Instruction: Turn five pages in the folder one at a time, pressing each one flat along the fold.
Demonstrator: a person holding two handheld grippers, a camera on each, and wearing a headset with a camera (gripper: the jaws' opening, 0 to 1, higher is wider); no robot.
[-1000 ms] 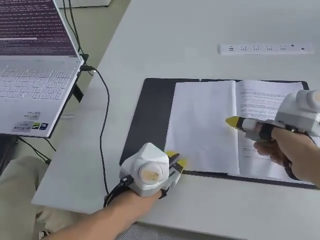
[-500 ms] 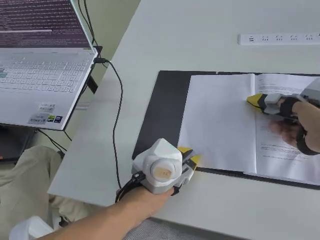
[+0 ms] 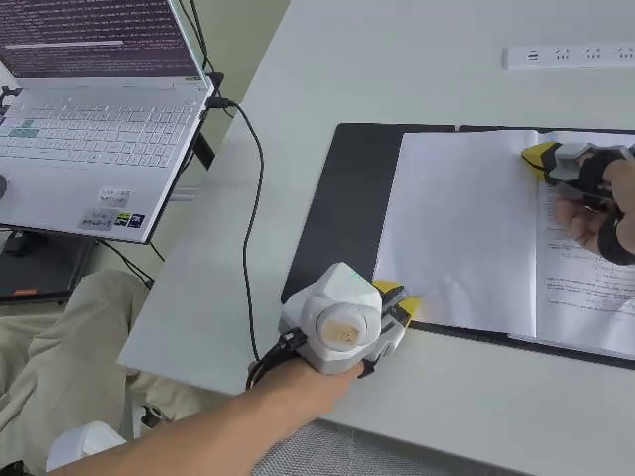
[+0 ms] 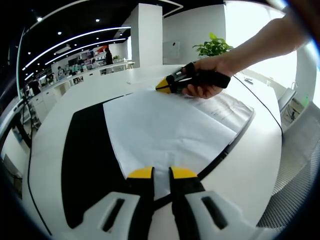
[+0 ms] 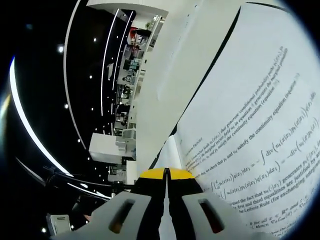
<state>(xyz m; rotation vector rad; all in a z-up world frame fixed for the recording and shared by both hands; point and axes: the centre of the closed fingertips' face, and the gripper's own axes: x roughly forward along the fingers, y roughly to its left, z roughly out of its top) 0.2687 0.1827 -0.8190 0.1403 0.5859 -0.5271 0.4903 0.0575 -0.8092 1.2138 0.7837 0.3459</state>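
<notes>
A white workbench (image 3: 417, 59) is seen carrying an open laptop (image 3: 89, 139) at the far left and, toward the right, the black folder (image 3: 342, 198) lying open and flat. Within the folder a blank page (image 3: 456, 228) is laid over the left half, and a printed page (image 3: 585, 288) is exposed on the right, the fold running between them. A power strip (image 3: 566, 55) is set well apart at the far edge, and a black cable (image 3: 253, 198) is trailed beside the folder's left cover.

The right gripper (image 3: 536, 156) is placed at the upper end of the fold with its jaws brought together on nothing – in the right gripper view (image 5: 165, 173) only a hairline is seen between the tips. The left gripper (image 3: 402, 300) is rested at the blank page's lower left corner; in its own view (image 4: 162, 173) a narrow gap is left between the jaws, and no sheet can be made out clamped in it.

A pressing stroke along the fold is judged to be in hand. If the closed tips are dragged too hard or at an angle, the paper could be creased or torn near the binding – and if the corner is not held down firmly, the page could be pulled askew.
</notes>
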